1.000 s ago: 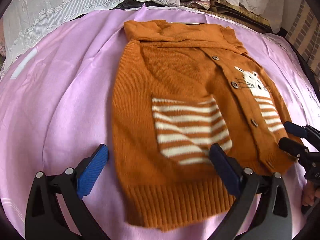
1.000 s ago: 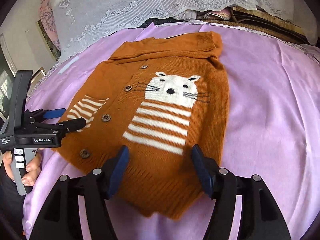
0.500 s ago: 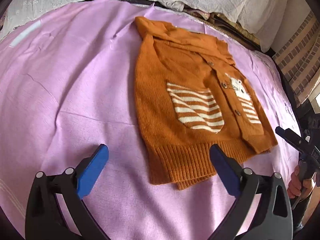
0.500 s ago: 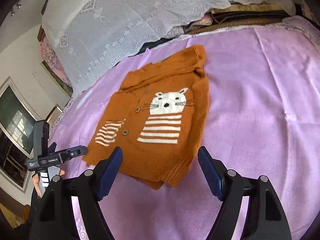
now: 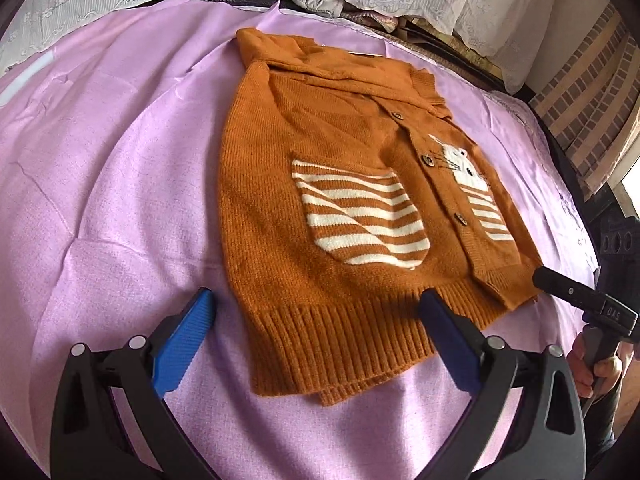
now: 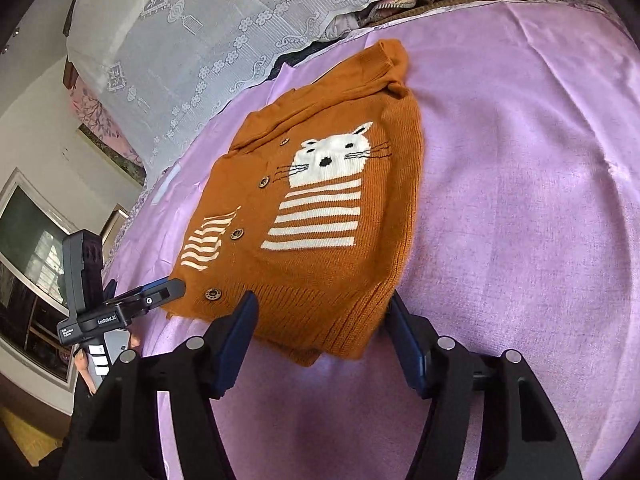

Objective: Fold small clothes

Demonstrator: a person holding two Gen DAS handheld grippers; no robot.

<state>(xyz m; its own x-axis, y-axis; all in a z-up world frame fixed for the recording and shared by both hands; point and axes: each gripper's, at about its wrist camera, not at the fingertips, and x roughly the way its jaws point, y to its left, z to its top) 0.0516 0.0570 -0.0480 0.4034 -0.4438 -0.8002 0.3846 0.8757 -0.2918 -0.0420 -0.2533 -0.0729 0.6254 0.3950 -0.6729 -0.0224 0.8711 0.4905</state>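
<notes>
A small orange knit cardigan (image 5: 340, 208) with a white cat face, striped pockets and brown buttons lies flat on the purple sheet (image 5: 100, 160); it also shows in the right wrist view (image 6: 332, 216). Its sleeves are folded in along the top. My left gripper (image 5: 316, 344) is open and empty, with its jaws astride the ribbed hem at the left corner. My right gripper (image 6: 324, 340) is open and empty, astride the hem at the right corner. The right gripper also shows at the right edge of the left wrist view (image 5: 576, 300).
White lace-covered pillows (image 6: 208, 32) and stacked bedding run along the far edge of the bed. A brick wall (image 5: 592, 92) stands at the right. Framed pictures and a window (image 6: 36, 252) are at the left.
Both grippers drew back from the cardigan half a second ago and have now come close to its hem again. The cardigan lies as before.
</notes>
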